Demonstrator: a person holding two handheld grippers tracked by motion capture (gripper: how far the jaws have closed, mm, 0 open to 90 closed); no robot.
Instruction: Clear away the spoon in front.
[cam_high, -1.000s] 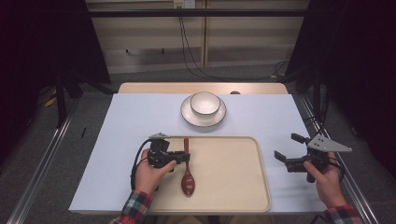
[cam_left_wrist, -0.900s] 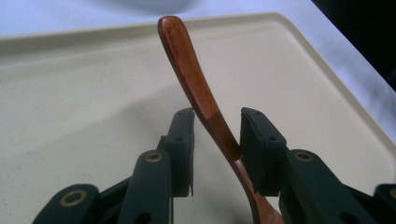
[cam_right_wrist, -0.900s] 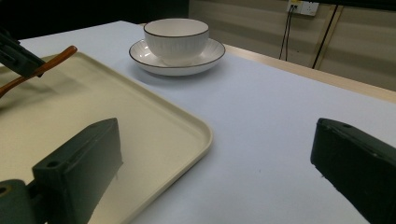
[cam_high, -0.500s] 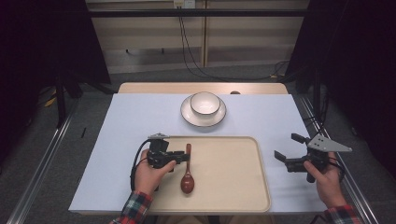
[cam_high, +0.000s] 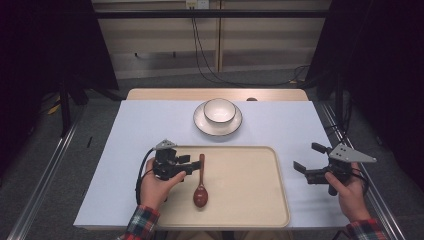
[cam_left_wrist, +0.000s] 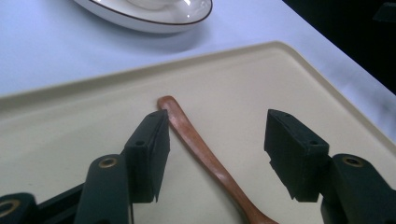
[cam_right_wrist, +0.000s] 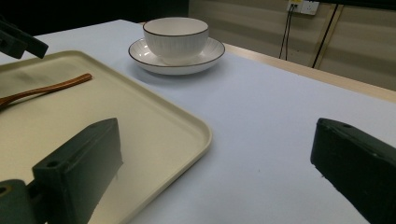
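Observation:
A brown wooden spoon (cam_high: 200, 182) lies flat on the beige tray (cam_high: 240, 185), bowl end toward the person. My left gripper (cam_high: 190, 166) hovers at its handle. In the left gripper view the jaws (cam_left_wrist: 219, 128) have just been opening and stand apart; the spoon's handle (cam_left_wrist: 201, 149) lies on the tray between them, close to the left pad, and no pad presses on it. My right gripper (cam_high: 306, 157) is held open to the right of the tray with nothing between its fingers (cam_right_wrist: 217, 140).
A white bowl (cam_high: 219, 110) sits on a white plate (cam_high: 202, 125) behind the tray, on the pale blue table cover. The tray's raised rim (cam_right_wrist: 201, 135) lies just left of my right gripper. Dark floor and rails flank the table.
The left gripper's jaws have spread apart and let go of the spoon's handle. The spoon rests on the tray. The right hand has not moved.

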